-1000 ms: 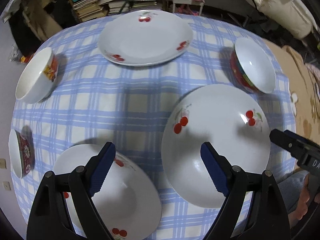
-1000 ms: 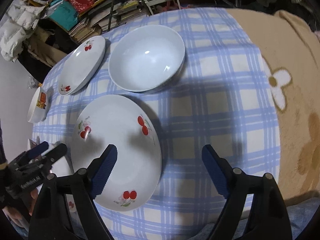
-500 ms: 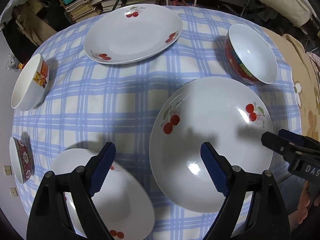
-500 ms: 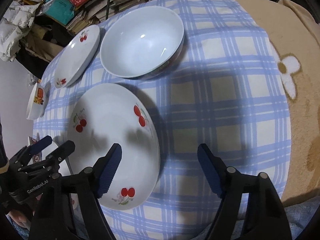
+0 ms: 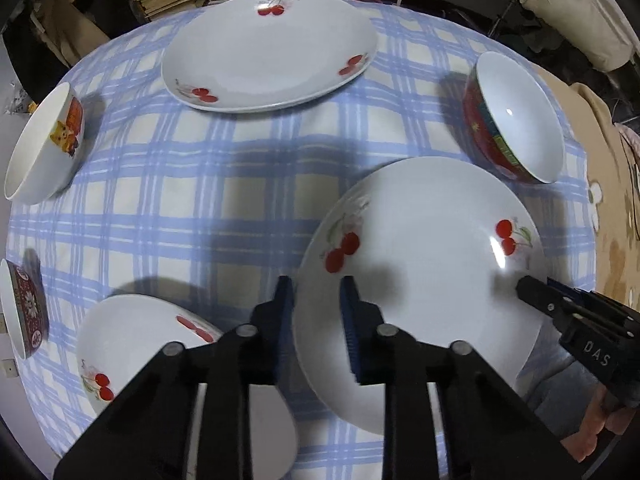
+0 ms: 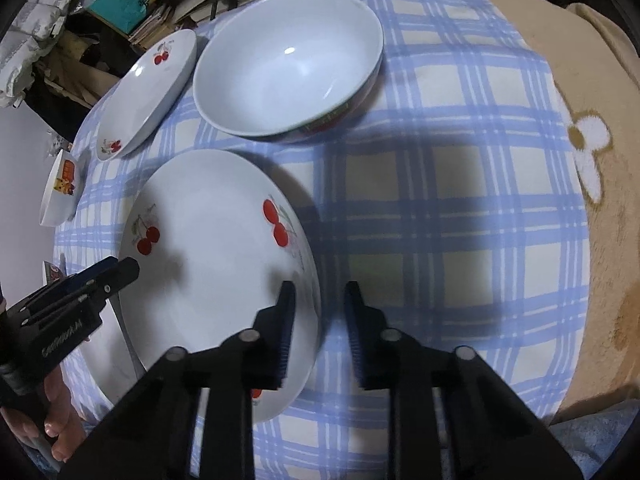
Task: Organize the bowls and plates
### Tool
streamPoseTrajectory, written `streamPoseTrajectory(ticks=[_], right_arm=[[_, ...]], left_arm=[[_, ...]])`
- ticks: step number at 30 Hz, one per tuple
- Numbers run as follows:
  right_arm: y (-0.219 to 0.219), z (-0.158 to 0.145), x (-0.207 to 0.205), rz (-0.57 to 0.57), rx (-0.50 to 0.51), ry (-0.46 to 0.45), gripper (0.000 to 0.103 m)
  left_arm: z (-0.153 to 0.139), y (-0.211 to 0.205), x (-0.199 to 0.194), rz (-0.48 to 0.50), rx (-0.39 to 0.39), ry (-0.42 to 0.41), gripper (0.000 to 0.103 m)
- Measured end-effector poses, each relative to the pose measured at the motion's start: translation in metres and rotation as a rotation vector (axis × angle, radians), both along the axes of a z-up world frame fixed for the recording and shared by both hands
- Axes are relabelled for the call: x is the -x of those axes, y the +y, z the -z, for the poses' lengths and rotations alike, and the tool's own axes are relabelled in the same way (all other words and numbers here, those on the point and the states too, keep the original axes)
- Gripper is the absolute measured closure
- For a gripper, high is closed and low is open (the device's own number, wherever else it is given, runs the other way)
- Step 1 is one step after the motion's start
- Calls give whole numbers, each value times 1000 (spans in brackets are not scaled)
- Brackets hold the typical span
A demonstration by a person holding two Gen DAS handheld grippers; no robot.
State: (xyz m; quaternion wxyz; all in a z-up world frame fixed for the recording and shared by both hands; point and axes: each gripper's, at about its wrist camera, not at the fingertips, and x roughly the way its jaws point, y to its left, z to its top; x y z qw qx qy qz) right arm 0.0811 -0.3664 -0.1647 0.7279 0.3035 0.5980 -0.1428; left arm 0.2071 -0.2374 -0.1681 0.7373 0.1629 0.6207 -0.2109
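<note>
A large white cherry plate (image 5: pixel 424 248) (image 6: pixel 208 248) lies on the blue checked cloth (image 5: pixel 200 184). My left gripper (image 5: pixel 316 308) points straight down over the plate's left rim. Its jaws are closing with the rim between the blue pads, one pad outside and one over the plate. My right gripper (image 6: pixel 318 308) is closing the same way on the opposite rim. Each wrist view shows the other gripper's tips, the right gripper (image 5: pixel 524 284) and the left gripper (image 6: pixel 128 268), pinched at the plate's edge.
A second cherry plate (image 5: pixel 272 48) sits at the far side and a third (image 5: pixel 148 344) lies near left. A red-sided bowl (image 5: pixel 516 120), a cartoon bowl (image 5: pixel 44 148) and a dark red bowl (image 5: pixel 24 312) ring the table. Books clutter the background; a brown flowered blanket (image 6: pixel 600 160) lies right.
Both grippers went from wide open to nearly closed around the big plate's rims. The cameras dropped slightly closer to the table; the dishes stayed put.
</note>
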Motion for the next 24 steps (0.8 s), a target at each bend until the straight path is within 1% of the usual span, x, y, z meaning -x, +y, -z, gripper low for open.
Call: streamPoseTrajectory(ticks=[2,3,6,9,13,16,18,21,24], right_arm=[[3,2,-2,-17,-14,-1,90],[5,3,-4,-28,2,9,90],[7,1,-6,-35,16,7,90],[6,1,-5,-33,8,-3,90],[7,-1,-4,-36,16,-4,90],[9,-9,-3,-39,33,-40,90],[9,-13,-2,-42,47,-55,90],[8,-12,-3,-37,42,-55,90],[6,-12,-3,-38,52,-52,90]], left_arm=[[1,2,-2,7,1,10,83],[2,1,-1,18,-13,11,83],[4,-7,5,60,-64,-32,83],[7,-12,13,94,-94,-65,83],[12,-11,9,62,-84,-37,84],[16,-12,8,48,-84,-34,86],[14,-9,5,44,-66,-23,87],[10,-4,9,50,-63,-23,89],[4,1,10,49,-41,-23,90]])
